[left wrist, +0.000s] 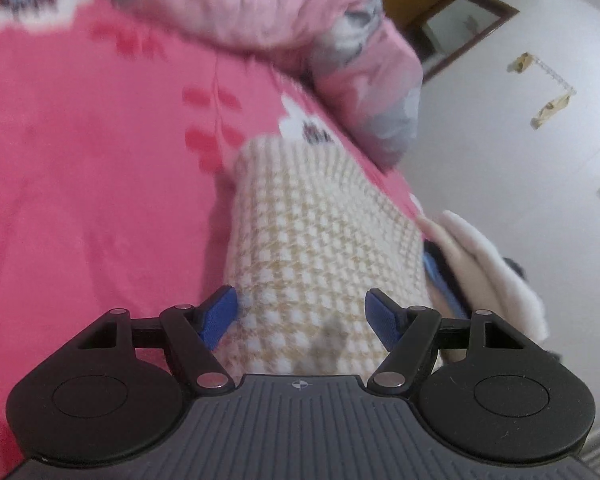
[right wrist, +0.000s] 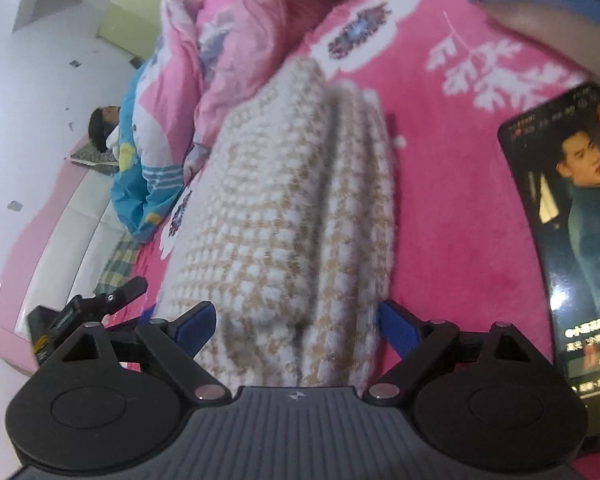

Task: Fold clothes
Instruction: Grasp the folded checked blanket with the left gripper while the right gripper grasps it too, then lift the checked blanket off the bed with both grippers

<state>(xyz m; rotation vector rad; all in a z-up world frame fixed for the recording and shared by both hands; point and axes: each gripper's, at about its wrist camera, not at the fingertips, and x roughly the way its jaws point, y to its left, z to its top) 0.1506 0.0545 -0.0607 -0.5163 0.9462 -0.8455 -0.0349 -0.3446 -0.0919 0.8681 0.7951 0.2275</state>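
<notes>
The cream-and-tan knit garment [left wrist: 320, 248] lies on the pink bed cover [left wrist: 80, 200] as a long bundle, doubled over itself, with a deep crease running along its length in the right wrist view [right wrist: 292, 208]. Whether that doubling is a finished fold or a loose heap waiting to be laid flat, these views do not settle.

The left tool [left wrist: 300, 316] stands open, its blue pads either side of the near end of the knit with cloth between them but not pinched. The right tool [right wrist: 296, 330] is also spread wide, straddling its own near end of the bundle, the pads apart from each other.

By its look the knit is thick, soft and fairly light; it will sag and stretch when lifted and will not hold an edge by itself. The chunky weave should give the pads good purchase, so slipping seems unlikely. A hold on a doubled edge or corner, taking all layers at once, would probably keep the bundle from opening.

Only the right wrist view shows the lit phone [right wrist: 568, 248] lying on the cover just beside the knit, the rumpled quilt [right wrist: 228, 40] beyond the knit's far end, and a person lying at the bed's far side. Only the left wrist view shows a white fleecy item [left wrist: 488, 264] at the bed edge beside the knit, and the wall past it.
</notes>
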